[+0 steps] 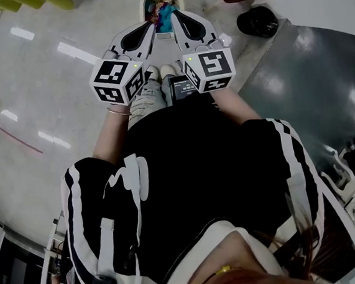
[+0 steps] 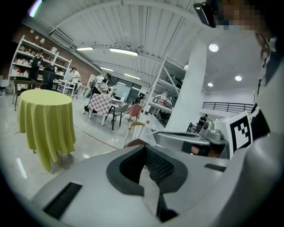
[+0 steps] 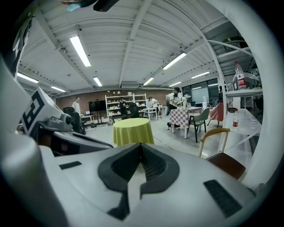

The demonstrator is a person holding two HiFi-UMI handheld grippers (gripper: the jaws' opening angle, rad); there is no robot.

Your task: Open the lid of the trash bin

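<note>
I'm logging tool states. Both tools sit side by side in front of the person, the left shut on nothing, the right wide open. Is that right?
No. The right tool is shut too: the right gripper view shows its jaws meeting with nothing between them. The left tool is shut on nothing, and both sit side by side.

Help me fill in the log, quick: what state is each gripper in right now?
Left gripper: shut, nothing between its jaws.
Right gripper: shut, nothing between its jaws.
</note>
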